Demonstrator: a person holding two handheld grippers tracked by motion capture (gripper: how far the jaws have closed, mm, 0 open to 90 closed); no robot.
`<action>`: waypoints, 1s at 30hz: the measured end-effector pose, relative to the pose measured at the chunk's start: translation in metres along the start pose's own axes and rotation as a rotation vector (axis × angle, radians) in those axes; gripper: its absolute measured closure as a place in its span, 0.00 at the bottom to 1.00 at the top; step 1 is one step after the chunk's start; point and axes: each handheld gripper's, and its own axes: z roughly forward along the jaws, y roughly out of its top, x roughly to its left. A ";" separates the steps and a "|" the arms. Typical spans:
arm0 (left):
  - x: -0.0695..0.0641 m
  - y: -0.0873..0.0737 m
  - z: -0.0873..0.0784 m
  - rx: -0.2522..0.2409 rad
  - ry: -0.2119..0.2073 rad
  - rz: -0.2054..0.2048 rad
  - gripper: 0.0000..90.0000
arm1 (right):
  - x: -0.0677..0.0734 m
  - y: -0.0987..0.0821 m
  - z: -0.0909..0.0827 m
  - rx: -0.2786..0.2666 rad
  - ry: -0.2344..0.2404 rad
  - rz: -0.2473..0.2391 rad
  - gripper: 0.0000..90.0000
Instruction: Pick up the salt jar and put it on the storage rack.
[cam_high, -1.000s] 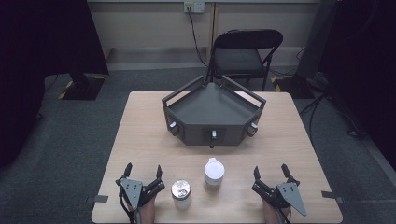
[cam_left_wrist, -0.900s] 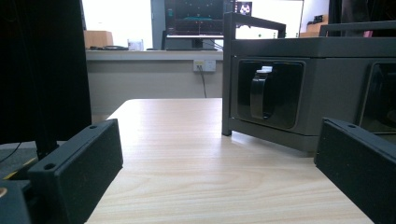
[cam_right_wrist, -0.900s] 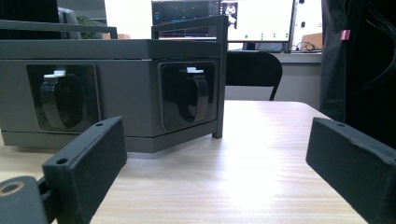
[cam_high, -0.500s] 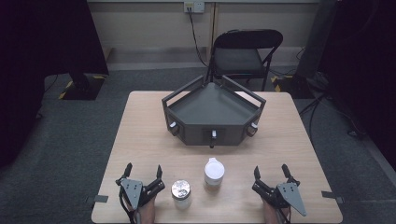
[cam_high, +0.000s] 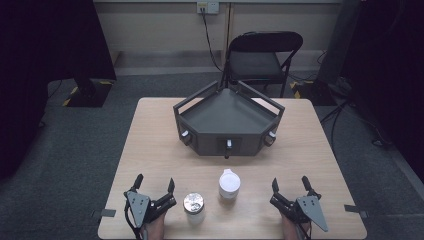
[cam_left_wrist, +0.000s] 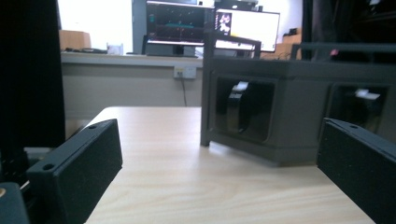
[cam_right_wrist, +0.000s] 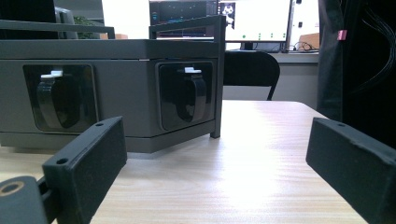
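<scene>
**Both grippers idle at the near edge; jar and bottle untouched**

Left gripper (cam_high: 154, 188): jaws spread wide, nothing between them. It rests at the near edge of the table (cam_high: 150, 150), with the jar (cam_high: 193, 207) just beside it at its 3 o'clock, not touching. The jar stands upright under a shiny metal lid.

At the jar's 1 o'clock, near but apart, stands the white bottle (cam_high: 229, 184), also upright. At its 12 o'clock, toward the table's far half, sits the grey tray (cam_high: 227, 120).

Right gripper (cam_high: 290, 187): jaws likewise wide and empty, with the bottle at its 9 o'clock and a clear gap between.

Risks, as judged:
- The jar sits so close to the left gripper's inner jaw that a sideways approach could knock it over or shove it into the bottle.
- The smooth lid may slip under a shallow grip.
- Both containers stand near the near edge; a push toward 6 o'clock could send one off the table.

Differences between views: the high view gives the jar, the bottle and their spacing from the jaws. The left gripper view (cam_left_wrist: 219, 186) and right gripper view (cam_right_wrist: 224, 186) look level across bare wood at the tray's side wall, showing black clips set in its recesses, detail that the high view reduces to small knobs.
</scene>
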 end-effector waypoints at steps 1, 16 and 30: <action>0.000 0.003 -0.002 -0.008 -0.013 0.004 0.00 | 0.000 0.000 0.000 0.000 0.000 0.000 0.04; -0.010 0.034 -0.017 -0.034 -0.197 0.010 0.00 | 0.000 0.000 0.000 0.000 0.001 0.000 0.04; -0.027 0.022 -0.028 0.017 -0.304 -0.002 0.04 | 0.000 0.000 0.000 0.000 0.001 0.000 0.04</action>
